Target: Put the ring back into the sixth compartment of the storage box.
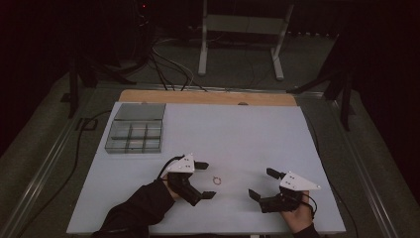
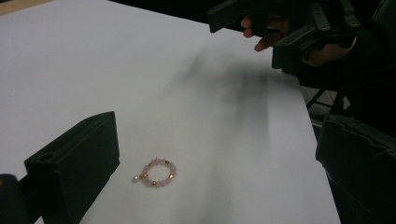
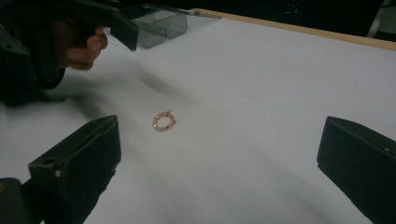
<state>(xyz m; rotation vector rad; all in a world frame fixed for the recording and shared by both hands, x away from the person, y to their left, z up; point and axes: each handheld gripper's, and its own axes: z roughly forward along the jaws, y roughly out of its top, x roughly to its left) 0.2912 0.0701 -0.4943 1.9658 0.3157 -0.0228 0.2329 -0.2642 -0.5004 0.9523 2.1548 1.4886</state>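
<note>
A small pink bead bracelet point(image 1: 216, 180) with gold beads lies flat on the white table point(image 1: 237, 134), between my two grippers. In the left gripper view the bracelet point(image 2: 156, 173) lies just ahead of the wide-apart jaws, nearer the left one. My left gripper point(image 1: 205, 180) is open, close to the bracelet on its left. My right gripper point(image 1: 263, 183) is open too, farther off to the right. From the right gripper view the bracelet point(image 3: 164, 121) rests ahead, between the spread jaws.
A clear compartment box point(image 1: 136, 130) with its lid open stands at the table's back left; the same box point(image 3: 163, 24) appears far off in the right gripper view. A wooden strip point(image 1: 208, 97) edges the far side. Cables and a metal stand point(image 1: 242, 37) occupy the floor beyond.
</note>
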